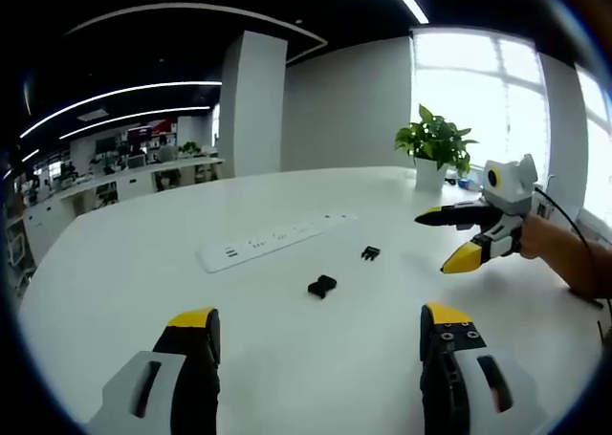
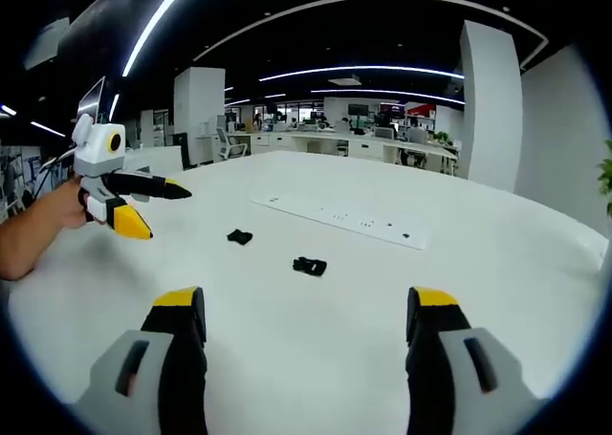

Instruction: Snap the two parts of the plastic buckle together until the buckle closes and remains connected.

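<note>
Buckle halves lie apart mid-frame on white table; left gripper and right gripper jaws spread, empty

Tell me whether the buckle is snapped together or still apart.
Apart. The two black buckle parts lie separately on the white table with bare tabletop between them; both grippers are open, holding nothing.

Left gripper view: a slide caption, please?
Open tongs above two separate black plastic buckle parts on a white table.
</note>
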### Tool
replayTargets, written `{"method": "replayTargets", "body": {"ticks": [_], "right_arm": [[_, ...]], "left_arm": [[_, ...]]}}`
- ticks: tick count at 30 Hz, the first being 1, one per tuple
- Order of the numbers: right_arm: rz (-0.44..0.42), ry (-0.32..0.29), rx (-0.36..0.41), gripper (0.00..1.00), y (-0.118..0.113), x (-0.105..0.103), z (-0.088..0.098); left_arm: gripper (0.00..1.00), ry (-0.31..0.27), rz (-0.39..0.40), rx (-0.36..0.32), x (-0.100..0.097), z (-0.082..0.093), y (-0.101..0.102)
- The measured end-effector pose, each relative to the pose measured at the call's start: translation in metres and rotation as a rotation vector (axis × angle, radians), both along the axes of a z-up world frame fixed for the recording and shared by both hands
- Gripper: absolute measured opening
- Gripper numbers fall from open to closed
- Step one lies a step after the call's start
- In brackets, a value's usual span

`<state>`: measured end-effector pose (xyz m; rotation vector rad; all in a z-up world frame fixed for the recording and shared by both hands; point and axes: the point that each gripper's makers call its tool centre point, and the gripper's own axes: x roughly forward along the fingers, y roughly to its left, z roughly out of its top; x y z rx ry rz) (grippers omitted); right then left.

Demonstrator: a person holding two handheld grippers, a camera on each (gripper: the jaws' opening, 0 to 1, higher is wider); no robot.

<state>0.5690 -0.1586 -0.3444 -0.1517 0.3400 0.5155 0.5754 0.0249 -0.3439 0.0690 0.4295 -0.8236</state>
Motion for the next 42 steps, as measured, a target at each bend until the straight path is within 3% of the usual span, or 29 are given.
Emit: {"method": "replayTargets", "body": {"ticks": [42], "right_arm": [[-0.001,-0.014,0.002,0.79,-0.011,0.03,0.006]], "left_arm": [[0.82,0.011,0.005,-0.031,0.036,0.0,-0.003]]}}
